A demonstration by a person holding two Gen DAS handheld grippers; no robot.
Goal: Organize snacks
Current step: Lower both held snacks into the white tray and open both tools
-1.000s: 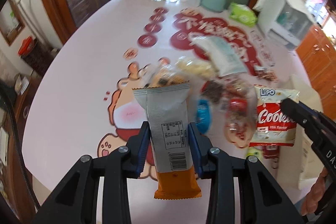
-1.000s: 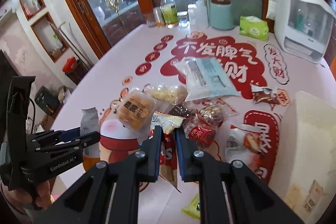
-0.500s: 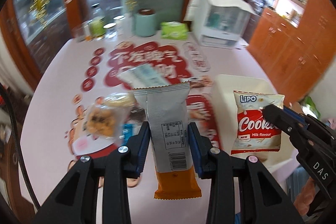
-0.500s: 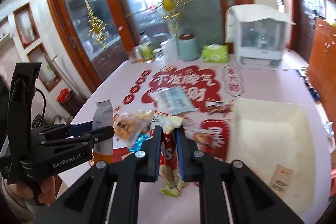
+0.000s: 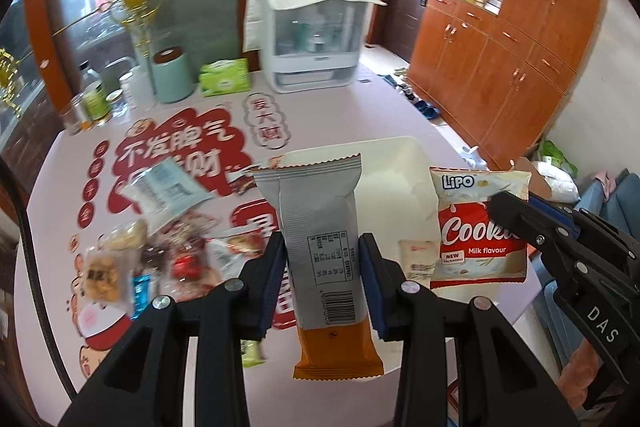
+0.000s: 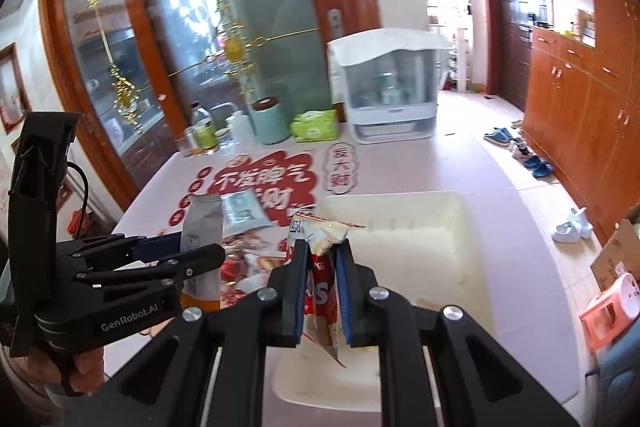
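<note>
- The left claw (image 5: 322,283) is clamped on a grey bar (image 5: 320,227) with an orange end, held upright at lower centre of the left view. The bar is in the air, above the near edge of the bench (image 5: 380,107).
- The right claw (image 6: 322,291) is pinched narrow on a cookie bag (image 5: 480,227), seen edge-on at lower centre of the right view; in the left view the bag hangs at right of centre.
- A white bin (image 6: 400,227) sits on the bench at centre of the right view, just beyond the bag. Its inside looks almost bare; one small packet (image 5: 418,259) seems to lie in it, though I cannot be sure.
- A pile of loose snacks (image 5: 160,247) lies on the bench at left of the left view, beside the bin, not in it. A pale flat pouch (image 5: 164,191) lies above the pile in the frame.
- As I judge it, the job is in its early part: two snacks are lifted and near the bin but neither is dropped, and most of the snacks are left to be moved.
- The next step is likely lowering both over the bin and letting go.
</note>
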